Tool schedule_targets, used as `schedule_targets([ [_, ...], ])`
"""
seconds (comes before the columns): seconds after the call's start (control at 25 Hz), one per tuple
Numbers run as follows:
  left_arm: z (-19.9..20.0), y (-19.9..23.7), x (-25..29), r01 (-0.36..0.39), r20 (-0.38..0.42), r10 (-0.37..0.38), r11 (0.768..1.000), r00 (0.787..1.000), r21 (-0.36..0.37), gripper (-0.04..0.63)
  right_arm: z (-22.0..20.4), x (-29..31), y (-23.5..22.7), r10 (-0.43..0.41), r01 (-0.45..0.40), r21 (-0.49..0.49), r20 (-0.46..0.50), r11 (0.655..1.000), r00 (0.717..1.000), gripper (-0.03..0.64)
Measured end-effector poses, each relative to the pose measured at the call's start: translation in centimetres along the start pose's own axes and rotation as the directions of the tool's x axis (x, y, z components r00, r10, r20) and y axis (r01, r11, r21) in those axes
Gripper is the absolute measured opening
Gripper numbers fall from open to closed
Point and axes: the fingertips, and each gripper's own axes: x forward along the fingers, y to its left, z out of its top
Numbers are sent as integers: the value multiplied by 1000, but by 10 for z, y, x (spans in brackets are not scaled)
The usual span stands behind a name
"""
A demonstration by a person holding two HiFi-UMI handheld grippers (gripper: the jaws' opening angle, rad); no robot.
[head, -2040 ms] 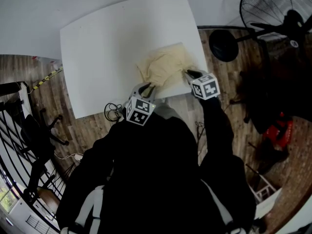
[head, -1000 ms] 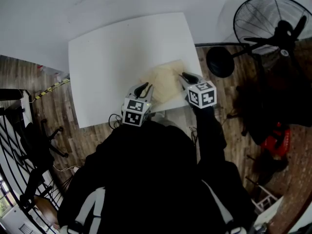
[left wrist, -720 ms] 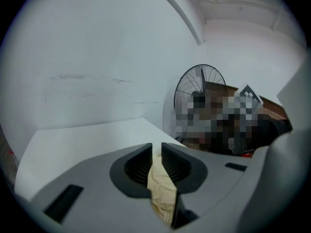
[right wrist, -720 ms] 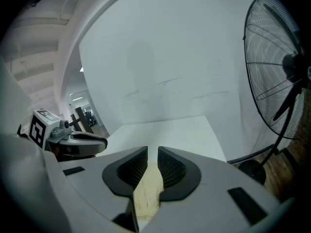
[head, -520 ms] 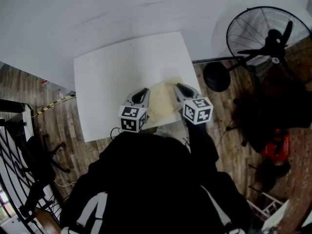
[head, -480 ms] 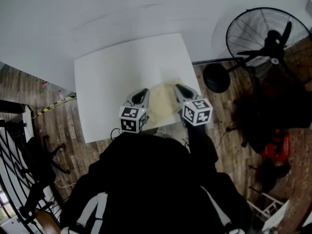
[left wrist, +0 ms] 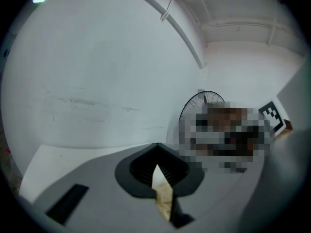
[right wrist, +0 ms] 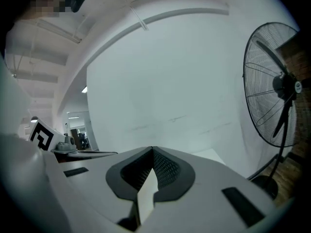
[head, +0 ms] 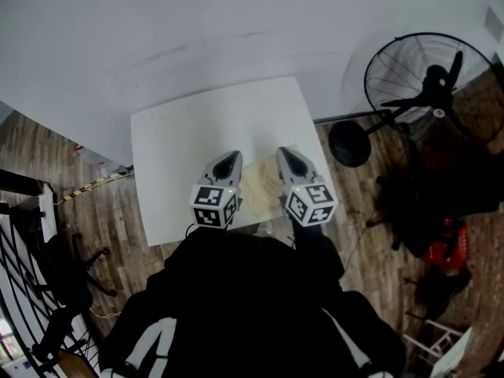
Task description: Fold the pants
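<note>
Head view: the left tool (head: 229,157) and the right tool (head: 284,153) are held side by side over the near edge of the white table (head: 189,140), both pointing away from the person. The cream pants (head: 263,183) hang bunched between them, with the lower part of the cloth at the table's near edge. A standing fan (head: 429,77) is on the wooden floor (head: 102,211) to the right of the table, and a white wall (head: 197,22) lies beyond it.

Left gripper view: the jaws have just been closing and now meet, pinching a thin fold of the cream cloth – it shows as a narrow strip running down from the tips. Past the jaws are the wall and the fan.

Right gripper view: these jaws are also pressed together on a pale strip of the pants, which hangs down from between the pads. The fan stands at the right – large and close – against the wall.
</note>
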Motion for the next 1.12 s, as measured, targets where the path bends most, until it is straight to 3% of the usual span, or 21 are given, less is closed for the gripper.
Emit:
schedule_targets([
  [0.32, 15, 7, -16, 9, 74, -9, 1000, 997, -1, 3, 10, 0, 20, -10, 12, -33, 60, 999, 998, 3],
  [1.12, 20, 20, -24, 33, 116, -36, 999, 993, 22, 3, 8, 4, 23, -57, 59, -12, 97, 998, 994, 3],
])
